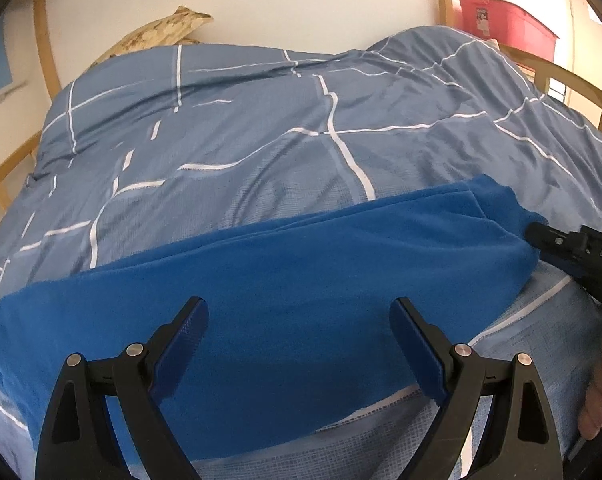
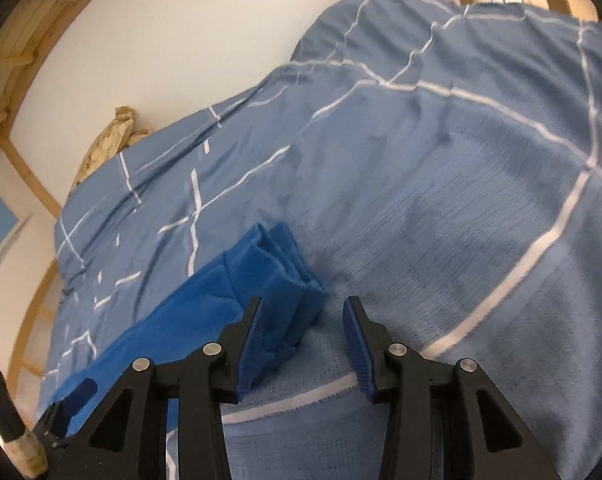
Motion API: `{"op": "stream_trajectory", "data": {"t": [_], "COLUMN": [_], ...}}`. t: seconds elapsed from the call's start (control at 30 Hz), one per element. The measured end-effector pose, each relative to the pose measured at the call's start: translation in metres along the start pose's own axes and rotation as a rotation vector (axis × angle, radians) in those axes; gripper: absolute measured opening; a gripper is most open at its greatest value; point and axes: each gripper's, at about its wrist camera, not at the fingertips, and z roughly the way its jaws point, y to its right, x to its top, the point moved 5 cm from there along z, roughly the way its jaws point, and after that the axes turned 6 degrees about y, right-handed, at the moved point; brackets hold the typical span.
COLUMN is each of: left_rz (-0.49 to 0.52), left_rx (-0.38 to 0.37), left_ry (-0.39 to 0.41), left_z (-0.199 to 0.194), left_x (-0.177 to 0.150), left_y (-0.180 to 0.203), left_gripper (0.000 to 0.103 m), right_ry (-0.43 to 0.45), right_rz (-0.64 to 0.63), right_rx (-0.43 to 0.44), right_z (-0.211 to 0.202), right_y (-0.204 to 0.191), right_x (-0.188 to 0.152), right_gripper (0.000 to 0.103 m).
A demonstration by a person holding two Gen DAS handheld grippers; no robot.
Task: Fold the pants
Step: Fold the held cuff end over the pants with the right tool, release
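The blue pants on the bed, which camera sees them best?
The left wrist view. There the blue pants stretch nearly whole across the bedcover, beyond the open left tool. The right wrist view shows mainly the cuff end beside the open right tool.

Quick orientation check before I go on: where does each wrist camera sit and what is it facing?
Left wrist: on the open left gripper, over the blue pants lengthwise; right gripper's tip and a hand show.
Right wrist: on the open right gripper, at the pants' cuffed end.
Shared: pants, blue duvet, wall, wooden bed frame.
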Motion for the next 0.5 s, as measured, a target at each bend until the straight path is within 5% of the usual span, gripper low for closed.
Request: {"op": "stream_trajectory", "data": {"t": [0.2, 0.3, 0.37, 0.5], "left_rz": [-0.031, -0.053, -0.065, -0.095], "left_rx": [0.004, 0.008, 0.013, 0.026], "left_ry": [-0.019, -0.028, -0.033, -0.036], "left_z": [0.003, 0.000, -0.003, -0.015], "left_x": [0.000, -0.001, -0.002, -0.004], "left_y": [-0.006, -0.014, -0.020, -0.043], "left_gripper": [0.092, 0.092, 0.092, 0.092], "right_ry": [-0.047, -0.065, -0.052, 0.029], "right_rz": [0.052, 0.031, -0.013, -0.142], "right_rx": [0.061, 0.068, 0.052, 0.026], "right_z": [0.018, 0.021, 0.018, -0.009], "right_y": [-0.001, -0.006, -0.013, -0.040], "right_x": [0.000, -0.002, -0.002, 0.006], "right_gripper": [0.040, 0.028, 0.018, 0.017]}}
